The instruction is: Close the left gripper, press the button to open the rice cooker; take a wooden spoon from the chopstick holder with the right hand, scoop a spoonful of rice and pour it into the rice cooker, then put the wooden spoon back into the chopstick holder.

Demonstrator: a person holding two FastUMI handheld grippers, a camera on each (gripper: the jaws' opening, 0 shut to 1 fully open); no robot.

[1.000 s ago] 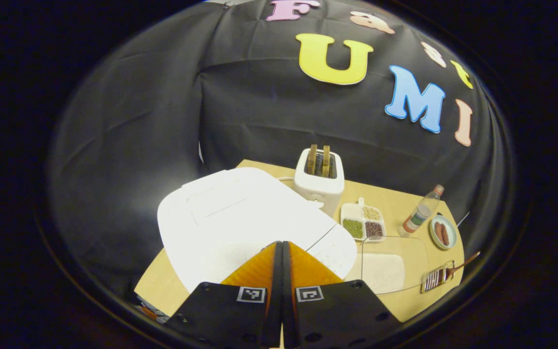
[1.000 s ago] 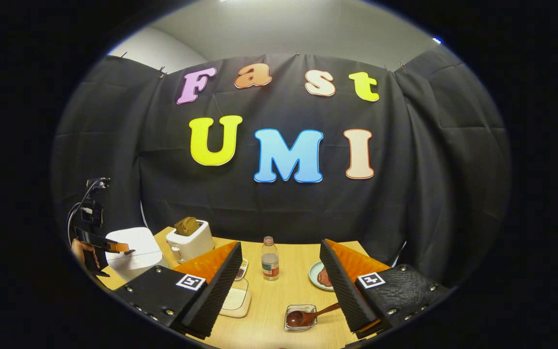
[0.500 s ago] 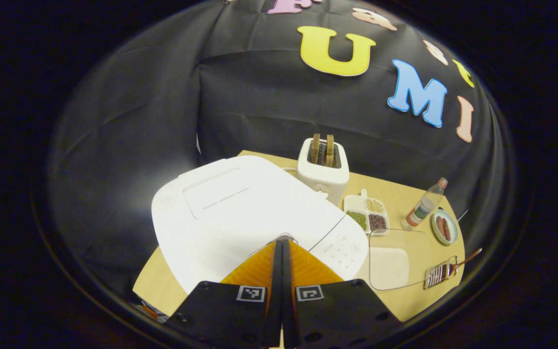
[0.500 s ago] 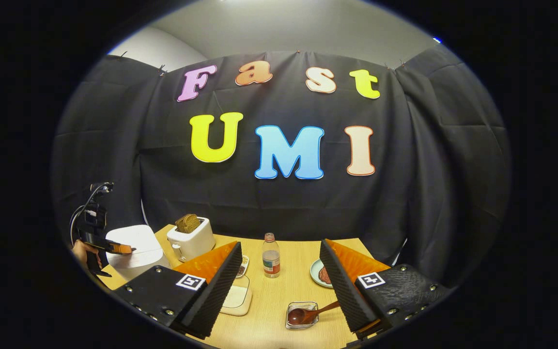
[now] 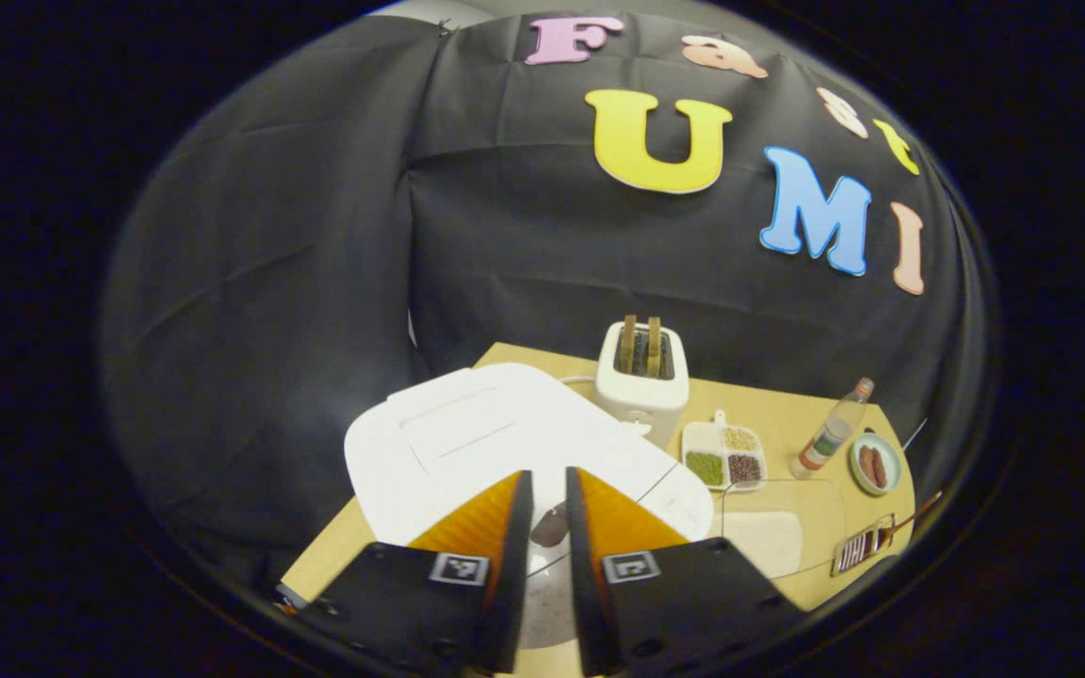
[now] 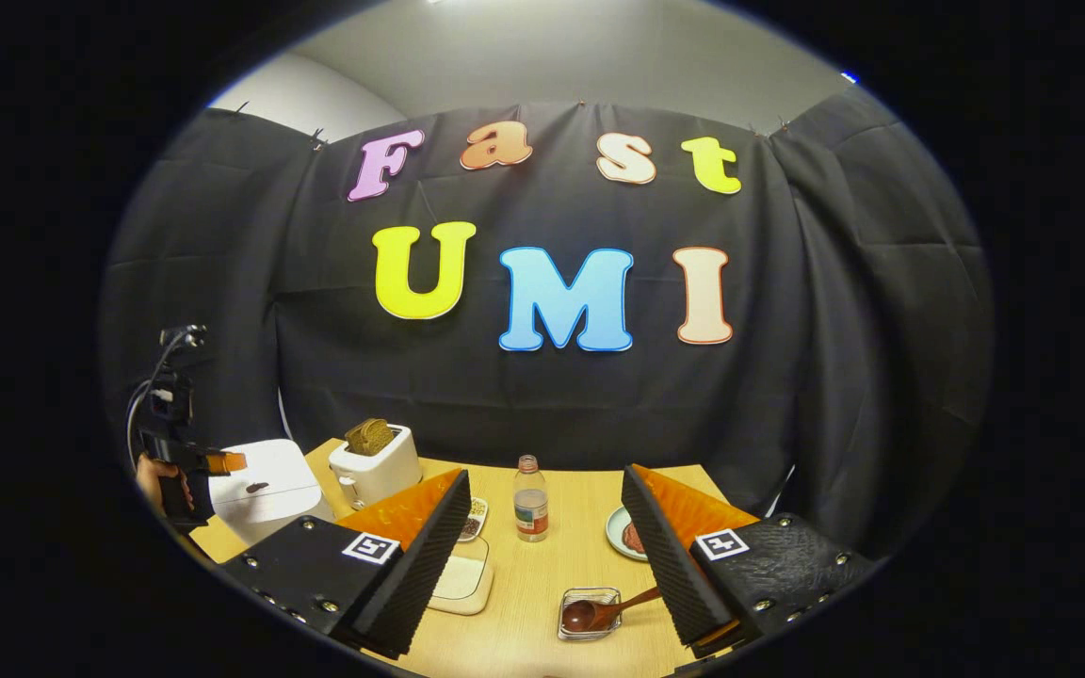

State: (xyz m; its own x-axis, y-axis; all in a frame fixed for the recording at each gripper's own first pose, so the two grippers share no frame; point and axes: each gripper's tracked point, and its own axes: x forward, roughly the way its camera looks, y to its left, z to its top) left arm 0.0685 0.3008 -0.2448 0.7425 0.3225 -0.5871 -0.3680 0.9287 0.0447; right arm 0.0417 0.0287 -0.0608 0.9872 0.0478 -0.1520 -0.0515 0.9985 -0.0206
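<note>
The white rounded rice cooker (image 5: 505,443) sits lower than 0.5 s ago, lid down. Above it, the left gripper (image 5: 547,513), pressed together before, now shows a narrow gap, empty. Right of the cooker, the right gripper (image 6: 542,527) gapes wide, unchanged, behind the brown wooden spoon (image 6: 599,612) in its wire chopstick holder (image 6: 588,614).

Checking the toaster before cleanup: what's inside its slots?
Two brown bread slices stick up from the white toaster's slots; their lower parts are hidden inside the body.

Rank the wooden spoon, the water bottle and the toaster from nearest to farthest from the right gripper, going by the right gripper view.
1. Wooden spoon: low, between the right gripper's open jaws.
2. Water bottle: straight ahead, mid-table.
3. Toaster: far back, to the left.
</note>
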